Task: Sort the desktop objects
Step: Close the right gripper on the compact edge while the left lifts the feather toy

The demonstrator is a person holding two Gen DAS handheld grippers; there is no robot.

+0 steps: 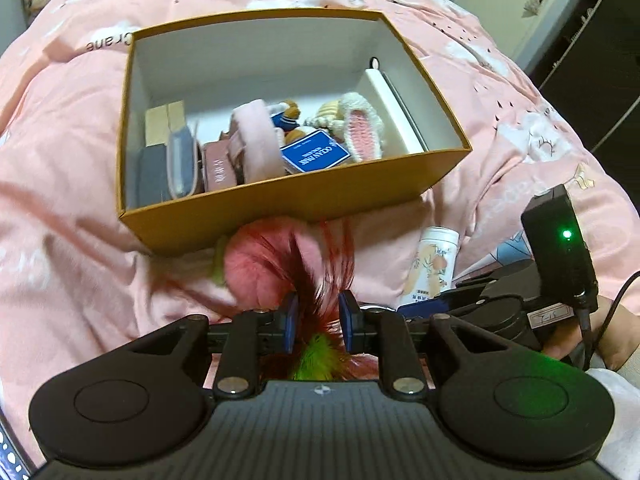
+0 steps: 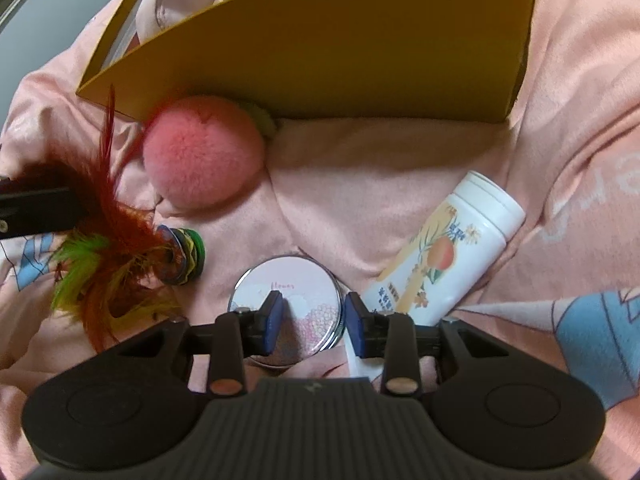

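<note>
Inside box (image 1: pixel 280 200), blue "OCEANAIR" card (image 1: pixel 316 156)

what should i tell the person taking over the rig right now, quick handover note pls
Left gripper: jaws partly open around the feathers of the shuttlecock; whether the pads press on them cannot be told.
Right gripper: open, low over the round compact, nothing gripped.
Done: the orange box on the pink bedding already holds a blue card box, a crochet bunny ear and other small items.
Left outside, in front of the box: shuttlecock, compact, pink pompom, white bottle lying on its side.
</note>
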